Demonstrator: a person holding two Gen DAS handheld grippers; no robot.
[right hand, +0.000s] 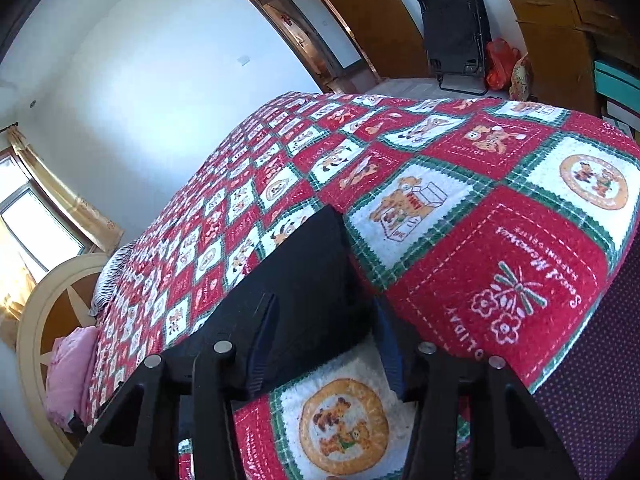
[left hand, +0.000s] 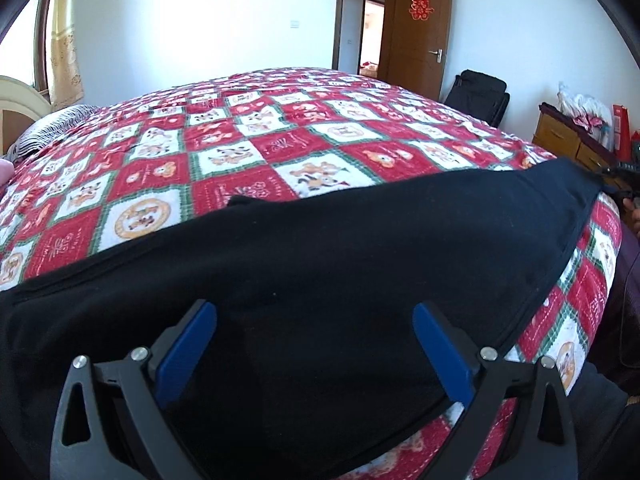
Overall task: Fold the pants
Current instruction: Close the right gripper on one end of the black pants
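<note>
Black pants (left hand: 328, 248) lie stretched flat across the near edge of a bed, on a red, white and green patchwork quilt (left hand: 224, 152). My left gripper (left hand: 315, 312) hovers over their near left part, its blue pads (left hand: 188, 352) spread wide and open, with only flat cloth under them. In the right wrist view the pants' end (right hand: 308, 280) reaches in between the fingers of my right gripper (right hand: 326, 332). Its jaws stand apart with quilt showing in the gap, and the pads do not pinch the cloth. My right gripper (left hand: 622, 184) also shows dimly at the pants' far right tip.
A striped pillow (left hand: 52, 128), a pink bundle (right hand: 68, 376) and a cream headboard (right hand: 44, 312) are at the bed's left end. Beyond the bed stand an open brown door (left hand: 420, 32), a black folded chair (left hand: 480, 96) and a wooden cabinet (left hand: 568, 136) with bags on top.
</note>
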